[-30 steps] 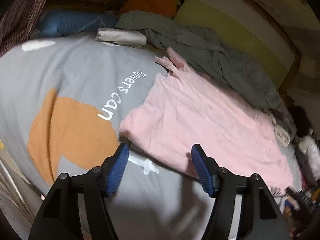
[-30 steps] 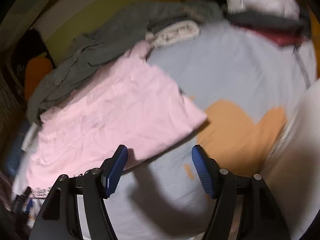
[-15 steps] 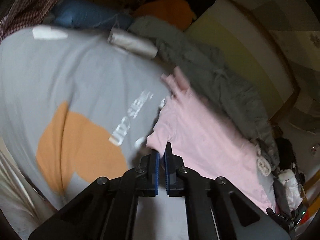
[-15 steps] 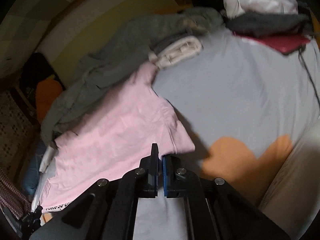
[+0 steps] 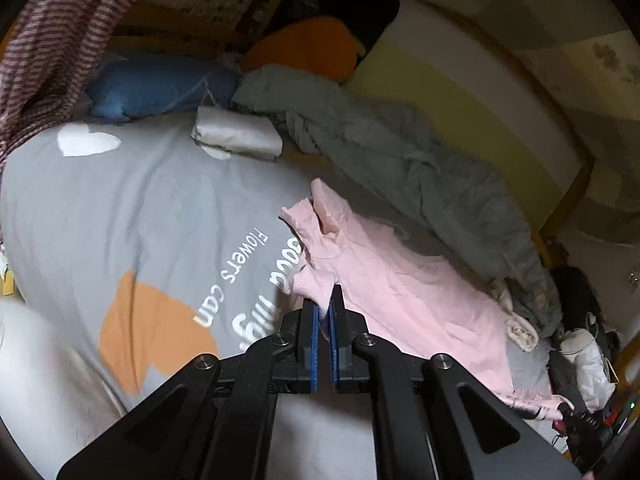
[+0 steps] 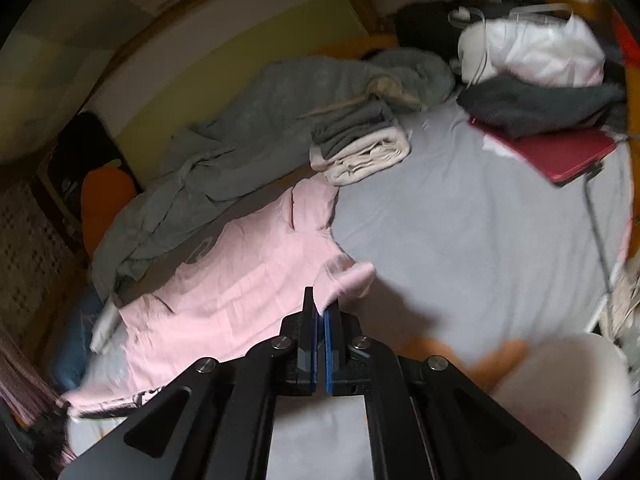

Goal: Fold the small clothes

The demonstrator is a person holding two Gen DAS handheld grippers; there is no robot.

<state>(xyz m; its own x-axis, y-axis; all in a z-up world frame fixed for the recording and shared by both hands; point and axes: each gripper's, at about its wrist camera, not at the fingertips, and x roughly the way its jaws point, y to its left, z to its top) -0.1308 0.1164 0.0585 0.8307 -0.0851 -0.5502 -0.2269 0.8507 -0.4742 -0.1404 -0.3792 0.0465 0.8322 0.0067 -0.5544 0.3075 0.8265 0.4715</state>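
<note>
Both grippers' fingers (image 5: 313, 332) (image 6: 332, 334) pinch the pink top (image 5: 404, 292) (image 6: 240, 280), lying lengthwise between them.

home bedroom, printed grey duvet (image 5: 120, 208), blue pillow (image 5: 156, 84), rumpled grey blanket (image 6: 248, 120), folded laundry (image 6: 360, 152)

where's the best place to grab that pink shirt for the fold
At the two near corners of the pink shirt, one per tool, coming in from the bed's near edge. It lies flat and spread, so its thin corners pinch easily and let the edge lift evenly. Both are already there: the left tool and the right tool are each shut on a raised corner.
</note>
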